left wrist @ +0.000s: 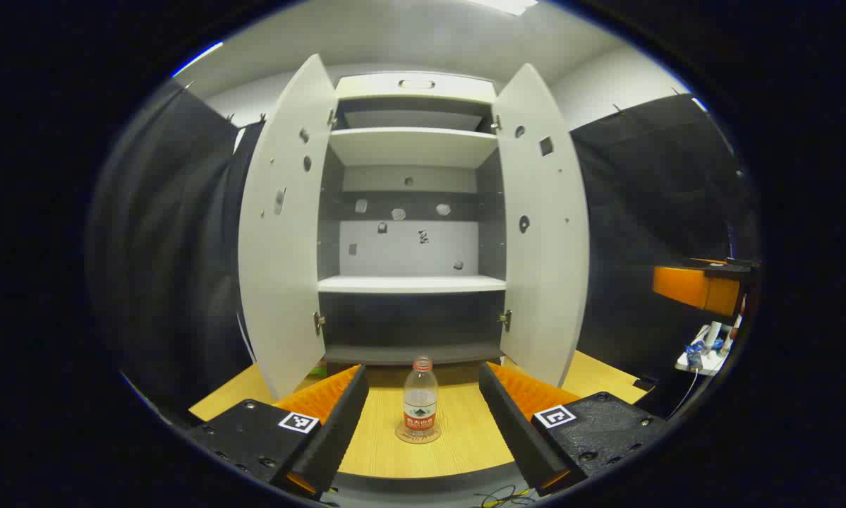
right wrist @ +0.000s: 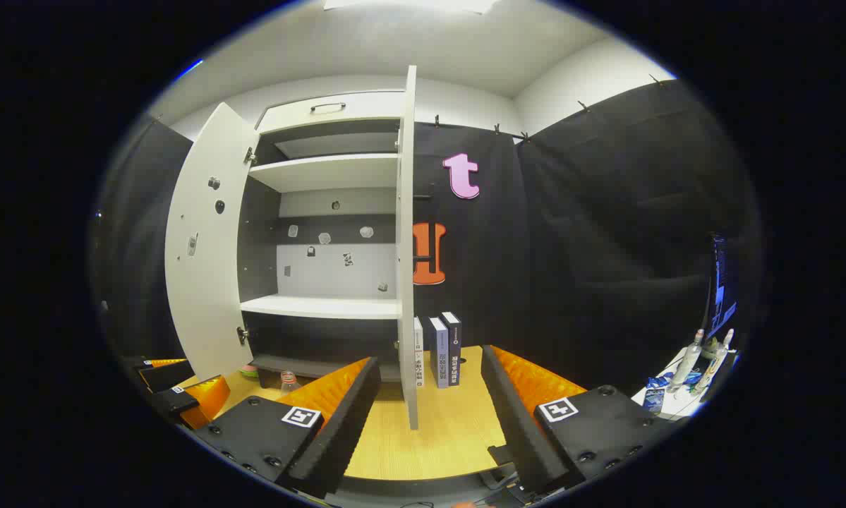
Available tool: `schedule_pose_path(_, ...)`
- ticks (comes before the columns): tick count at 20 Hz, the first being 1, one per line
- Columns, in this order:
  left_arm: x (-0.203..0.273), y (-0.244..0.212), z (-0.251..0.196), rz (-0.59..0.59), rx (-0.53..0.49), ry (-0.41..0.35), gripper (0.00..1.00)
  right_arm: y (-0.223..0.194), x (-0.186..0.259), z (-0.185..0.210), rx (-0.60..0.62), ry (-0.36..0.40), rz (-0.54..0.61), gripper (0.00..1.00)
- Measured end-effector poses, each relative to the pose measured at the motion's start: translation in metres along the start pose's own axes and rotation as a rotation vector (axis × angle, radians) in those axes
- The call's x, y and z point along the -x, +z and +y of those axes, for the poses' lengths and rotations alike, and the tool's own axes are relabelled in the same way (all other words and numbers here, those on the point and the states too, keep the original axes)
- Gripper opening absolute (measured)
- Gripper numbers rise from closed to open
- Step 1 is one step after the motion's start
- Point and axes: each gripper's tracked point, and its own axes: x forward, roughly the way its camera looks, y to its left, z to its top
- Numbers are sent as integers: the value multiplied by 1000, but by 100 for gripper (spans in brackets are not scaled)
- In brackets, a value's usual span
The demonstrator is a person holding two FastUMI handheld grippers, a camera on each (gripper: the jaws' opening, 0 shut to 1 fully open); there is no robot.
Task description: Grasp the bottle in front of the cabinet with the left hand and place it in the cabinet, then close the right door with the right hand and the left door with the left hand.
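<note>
The clear plastic bottle with a red cap and red label (left wrist: 420,402) stands upright on the light wooden tabletop (left wrist: 458,441), just in front of the cabinet, and we take that cabinet as our landmark. In the left gripper view we see the left gripper (left wrist: 423,423) held wide, one finger on each side of the bottle and neither touching it. Beyond the bottle rises the tall white cabinet with dark inner walls (left wrist: 412,212), both doors swung out: the left door (left wrist: 281,233) and the right door (left wrist: 542,226) frame its white shelves (left wrist: 412,283), and the bottom compartment behind the bottle is dark.

In the right gripper view we see the right gripper (right wrist: 430,416) with fingers spread wide and holding nothing, pointing at the edge of the cabinet's right door (right wrist: 408,247), which juts toward us. The bottle's top (right wrist: 288,382) peeks out near the cabinet's foot, and the left gripper (right wrist: 176,395) shows beside it at the lower left. Three upright books (right wrist: 442,349) stand just to the right of the cabinet, behind the door edge. Farther right of the cabinet, a small white side table with bottles (right wrist: 684,388) sits against the black cloth.
</note>
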Motion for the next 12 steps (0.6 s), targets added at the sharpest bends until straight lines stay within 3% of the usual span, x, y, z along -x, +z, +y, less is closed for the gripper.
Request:
schedule_pose_path(1,-8,-3,9,8,19,13,96,-1,1,0,0,-10,8,100)
schedule_pose_path(5,-40,22,52,-9,161,45,95,1,4,2,8,-67,1,96)
schedule_pose_path(8,-42,56,86,-34,148,79,95,7,9,9,51,-83,8,96)
schedule_pose_path(12,-26,78,103,-40,125,60,95,14,8,20,65,-79,12,96)
